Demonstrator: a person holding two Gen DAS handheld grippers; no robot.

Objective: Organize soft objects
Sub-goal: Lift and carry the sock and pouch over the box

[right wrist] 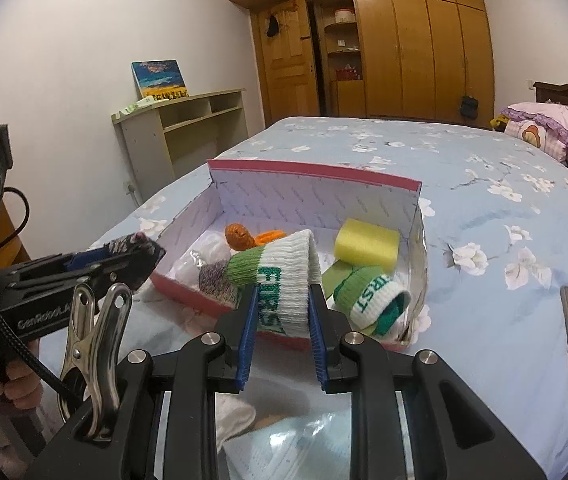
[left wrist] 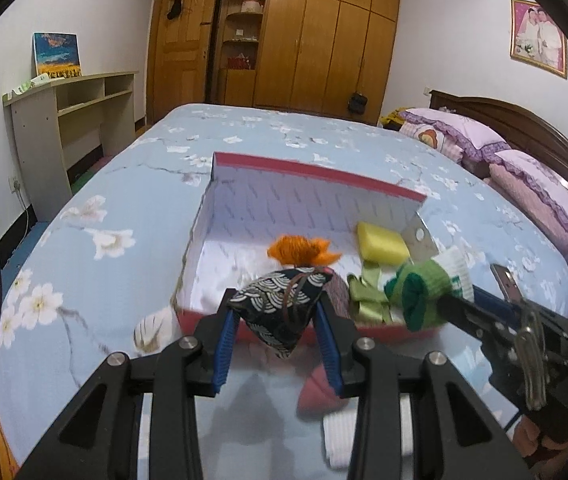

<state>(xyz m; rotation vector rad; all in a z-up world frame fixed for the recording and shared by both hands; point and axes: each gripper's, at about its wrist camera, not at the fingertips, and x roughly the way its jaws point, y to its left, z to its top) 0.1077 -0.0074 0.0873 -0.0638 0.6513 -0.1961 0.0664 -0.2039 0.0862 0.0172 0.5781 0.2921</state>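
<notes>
Right wrist view: white sock (right wrist: 284, 280) between the jaws, pads touching

We note colours, patterns only:
- Box (right wrist: 316, 176): red outside, white lining with grey chevron print.
- Pouch (left wrist: 280, 308): black, white wave-scale pattern.
- Yarn (left wrist: 304, 250): orange.
- Sponge (right wrist: 366, 244): yellow.
- Sock (right wrist: 284, 276): white rib, green band, green lettering.
- Bedspread (left wrist: 124, 208): pale blue, white blossoms.
- Finger pads (right wrist: 246, 336): blue.
- Pillows (left wrist: 464, 132): lilac, purple frill.
</notes>
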